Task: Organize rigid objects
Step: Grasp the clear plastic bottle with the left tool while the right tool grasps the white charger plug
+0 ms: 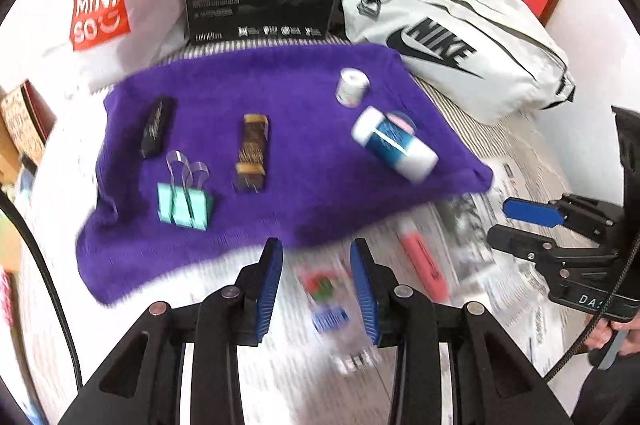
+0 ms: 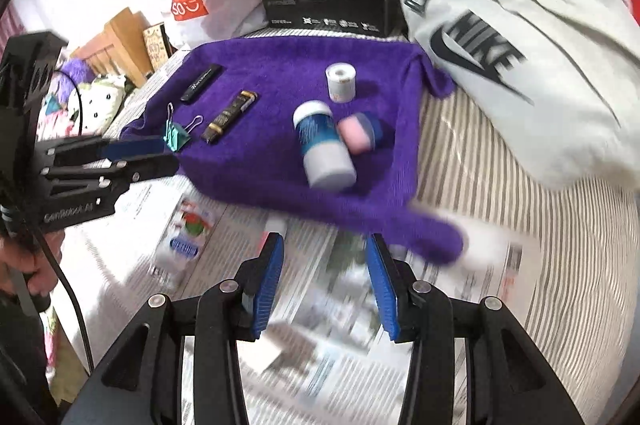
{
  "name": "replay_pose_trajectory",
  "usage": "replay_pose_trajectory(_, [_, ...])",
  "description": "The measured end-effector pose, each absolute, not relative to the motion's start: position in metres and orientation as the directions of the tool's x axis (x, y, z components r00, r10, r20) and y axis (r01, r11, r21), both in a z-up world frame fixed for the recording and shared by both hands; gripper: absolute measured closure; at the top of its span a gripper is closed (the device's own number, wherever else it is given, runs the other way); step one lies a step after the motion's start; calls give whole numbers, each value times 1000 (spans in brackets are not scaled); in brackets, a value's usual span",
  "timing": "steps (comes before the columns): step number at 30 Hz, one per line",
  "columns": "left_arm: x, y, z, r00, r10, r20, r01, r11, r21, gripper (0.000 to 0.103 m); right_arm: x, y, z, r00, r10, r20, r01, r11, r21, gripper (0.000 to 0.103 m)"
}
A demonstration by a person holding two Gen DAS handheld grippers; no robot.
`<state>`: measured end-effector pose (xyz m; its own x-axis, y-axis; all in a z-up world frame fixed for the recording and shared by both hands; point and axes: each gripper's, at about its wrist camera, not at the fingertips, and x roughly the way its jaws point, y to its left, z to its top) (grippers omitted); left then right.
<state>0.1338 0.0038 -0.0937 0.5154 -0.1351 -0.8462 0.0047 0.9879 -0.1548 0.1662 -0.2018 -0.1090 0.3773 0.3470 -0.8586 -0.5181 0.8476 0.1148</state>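
On the purple towel [image 1: 288, 129]: one mint binder clip [image 1: 185, 205], two dark rectangular bars — one black [image 1: 157, 126], one brown with gold bands [image 1: 252, 153] — one blue-and-white bottle [image 1: 394, 144], one small white roll [image 1: 351, 86], one pink eraser [image 2: 354, 134]. Beside it: one pink marker [image 1: 424, 265], one clear packet [image 1: 330, 301].

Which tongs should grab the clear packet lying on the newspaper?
Left, probably. The clear packet lies right between the open left tongs. The right tongs, also open, face bare newspaper, with the packet off to their left.
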Motion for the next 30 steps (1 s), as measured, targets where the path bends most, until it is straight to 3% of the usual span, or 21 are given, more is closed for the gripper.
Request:
replay_pose_trajectory(10, [117,-10,-127,443,-154,-883,-32,982,-187,67,117,-228,-129,356,383,-852,-450,870,202,60])
replay_pose_trajectory(30, [145,-38,-146,410,9,-912,-17,1000,2,61,98,-237,-158,299,418,-858,-428,862,271,60])
